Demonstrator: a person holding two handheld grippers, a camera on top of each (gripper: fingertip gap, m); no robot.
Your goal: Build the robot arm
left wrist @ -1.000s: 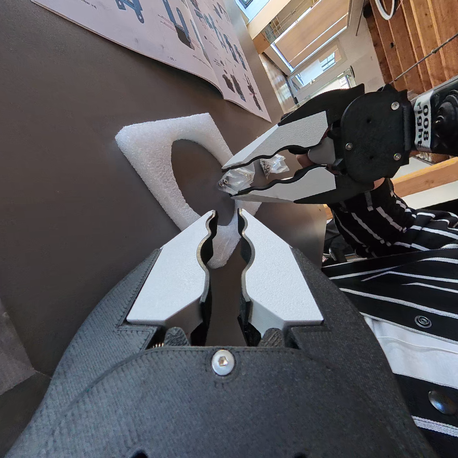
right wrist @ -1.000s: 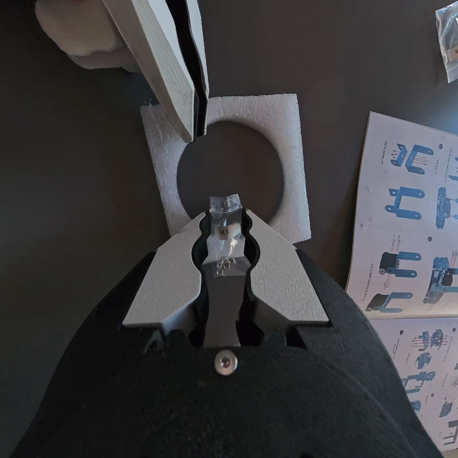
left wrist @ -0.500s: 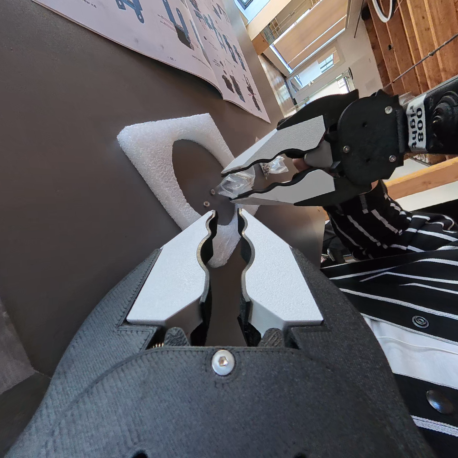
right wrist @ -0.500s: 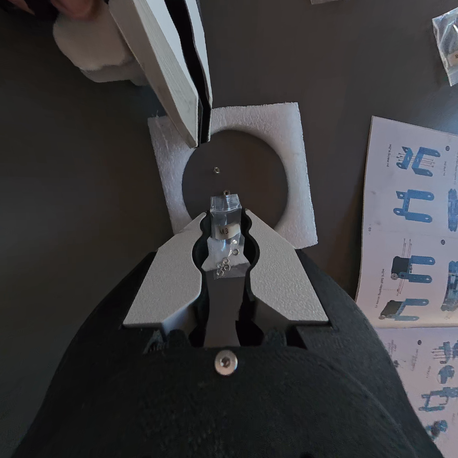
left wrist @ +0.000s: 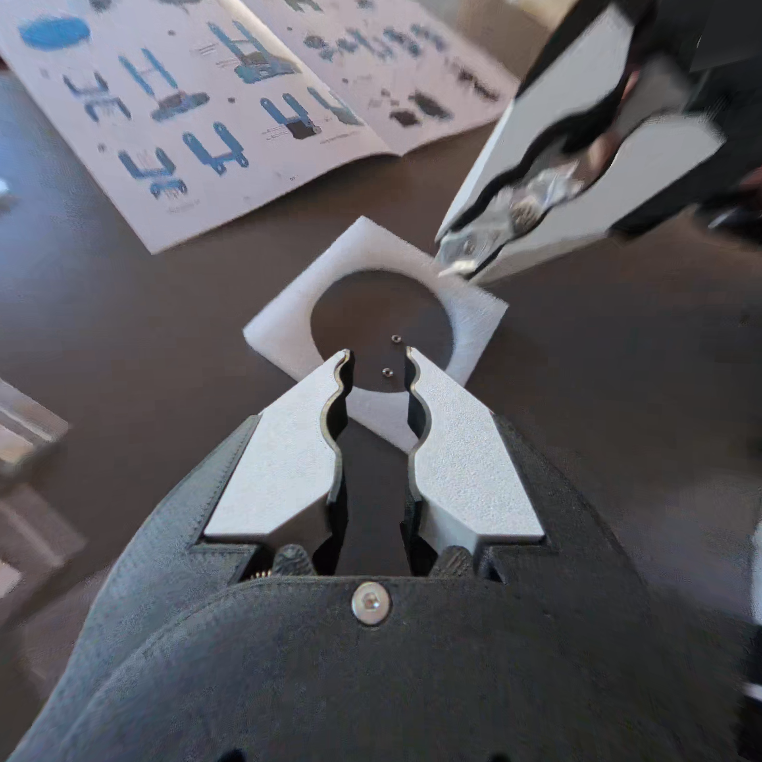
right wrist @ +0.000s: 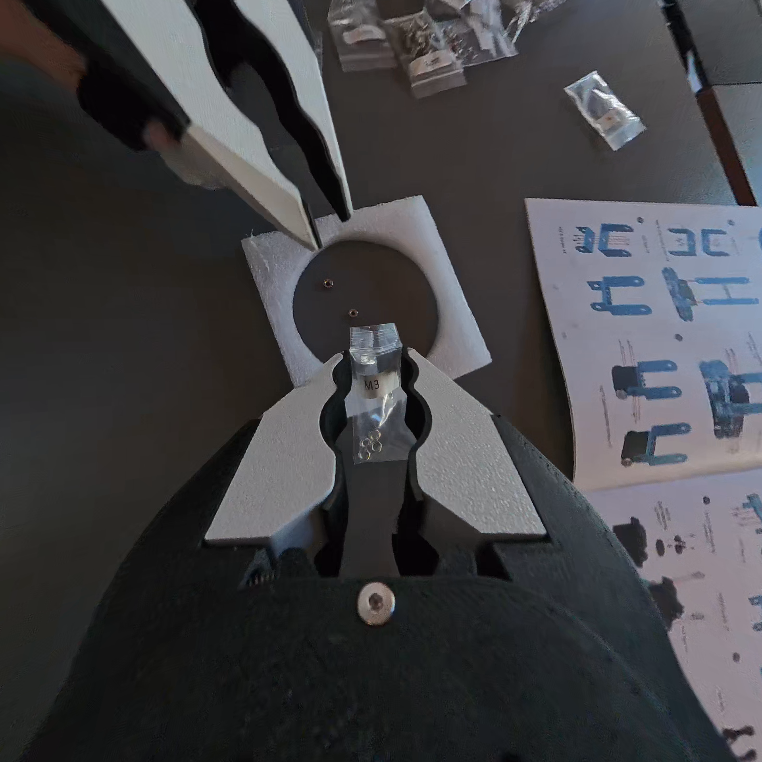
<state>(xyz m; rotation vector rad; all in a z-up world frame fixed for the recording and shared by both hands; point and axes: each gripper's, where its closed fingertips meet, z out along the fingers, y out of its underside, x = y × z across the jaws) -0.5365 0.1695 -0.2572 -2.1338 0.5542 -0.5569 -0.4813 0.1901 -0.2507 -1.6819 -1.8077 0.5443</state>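
The right hand-held gripper (right wrist: 374,363), with matte grey, wavy-edged fingers on a coarse black printed body, pinches a small clear plastic bag (right wrist: 374,396). The bag carries a white label, and a cluster of small metal rings sits at its near end. Its far end pokes out past the fingertips, over the near edge of a white foam square (right wrist: 449,297) lying flat on the dark, smooth worktop (right wrist: 123,330). The foam is grainy, with a large round hole cut through it. Inside the hole, two tiny metal nuts (right wrist: 328,283) rest apart on the worktop.

The left hand-held gripper (left wrist: 378,358) is spread and holds nothing, its tips poised over the near edge of the same foam square (left wrist: 284,330); whether they touch it cannot be told. One nut (left wrist: 386,372) lies between its fingertips.

An open instruction booklet (right wrist: 659,330) with blue diagrams lies beside the foam, cut off at the frame edge. Further back, several clear parts bags (right wrist: 412,45) lie in a heap with one bag (right wrist: 604,109) apart; their contents are too blurred to make out.
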